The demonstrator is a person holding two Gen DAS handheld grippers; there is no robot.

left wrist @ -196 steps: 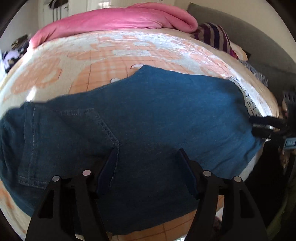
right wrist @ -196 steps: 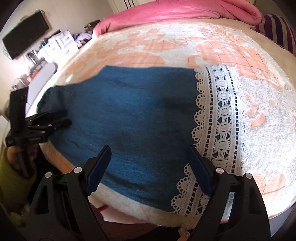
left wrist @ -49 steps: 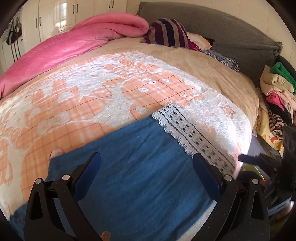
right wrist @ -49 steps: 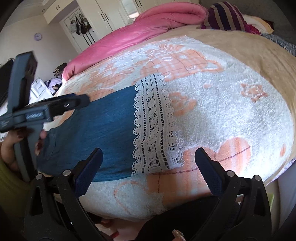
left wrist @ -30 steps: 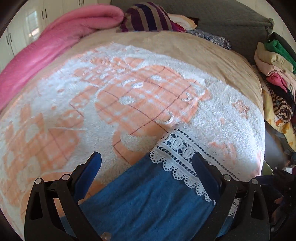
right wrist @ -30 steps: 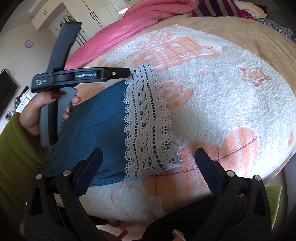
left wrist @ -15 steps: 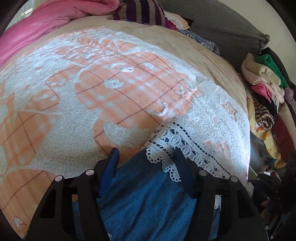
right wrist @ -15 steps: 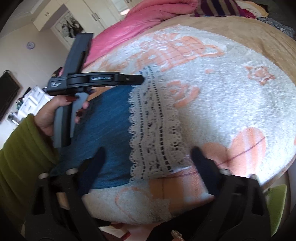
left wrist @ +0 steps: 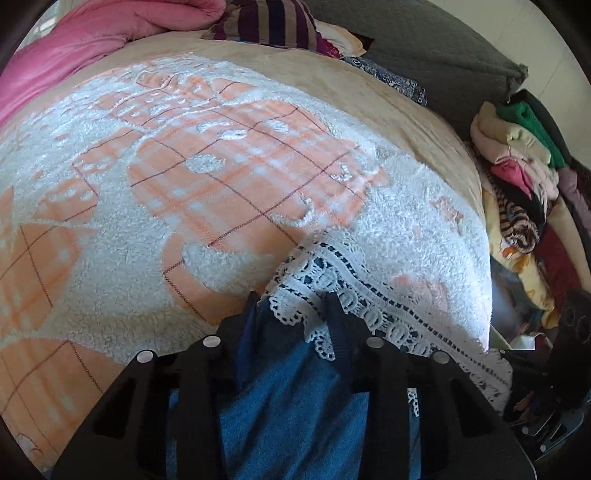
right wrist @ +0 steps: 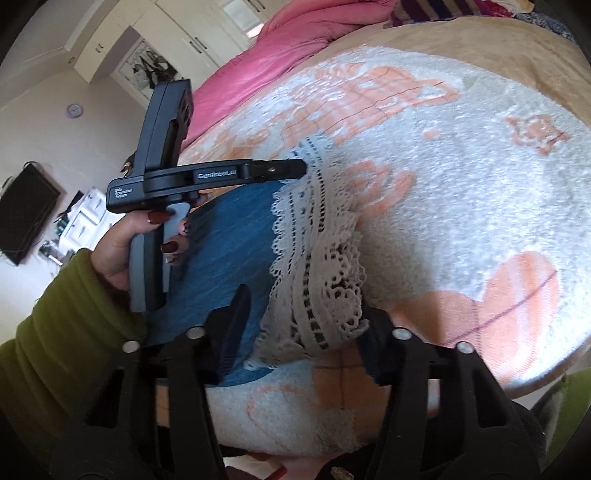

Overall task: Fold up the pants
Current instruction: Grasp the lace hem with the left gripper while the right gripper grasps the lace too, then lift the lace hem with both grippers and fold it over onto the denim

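Note:
Blue denim pants with a white lace hem lie on the bed. My left gripper is shut on the far corner of the hem, where lace meets denim. In the right wrist view the pants and lace hem show too, with the left gripper pinching the hem's far corner. My right gripper is closing around the near corner of the lace hem, which bunches between its fingers.
A white and orange fleece blanket covers the bed. A pink duvet and striped pillow lie at the back. A pile of clothes stands to the right of the bed.
Both grippers have moved from the middle of the pants to the lace hem. Both have narrowed from wide open, the left onto the far corner, the right around the near corner.

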